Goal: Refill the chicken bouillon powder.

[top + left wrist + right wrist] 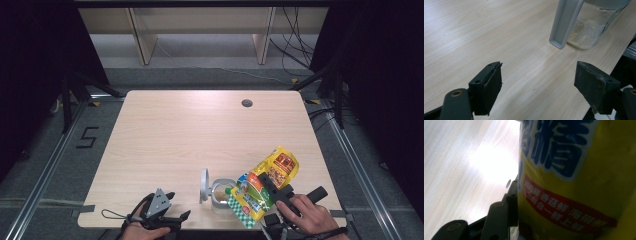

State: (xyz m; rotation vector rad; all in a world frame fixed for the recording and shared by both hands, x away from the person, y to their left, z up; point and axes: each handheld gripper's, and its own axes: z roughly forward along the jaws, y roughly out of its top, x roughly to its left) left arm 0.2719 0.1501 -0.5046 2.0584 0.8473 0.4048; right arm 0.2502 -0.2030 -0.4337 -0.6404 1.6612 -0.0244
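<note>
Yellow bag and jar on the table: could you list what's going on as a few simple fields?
Bag: yellow bag, tilted, lower end over the jar's mouth
Jar: clear glass jar, some pale powder inside, grey lid swung open
Right tool: right tool clamped on the bag
Left tool: left tool open, nothing held, beside the jar
Surface: wooden table

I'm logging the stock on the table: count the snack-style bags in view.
1. The yellow bag is tilted over the open glass jar near the table's front edge, held in the right tongs. Anything behind the bag could be hidden.
</note>
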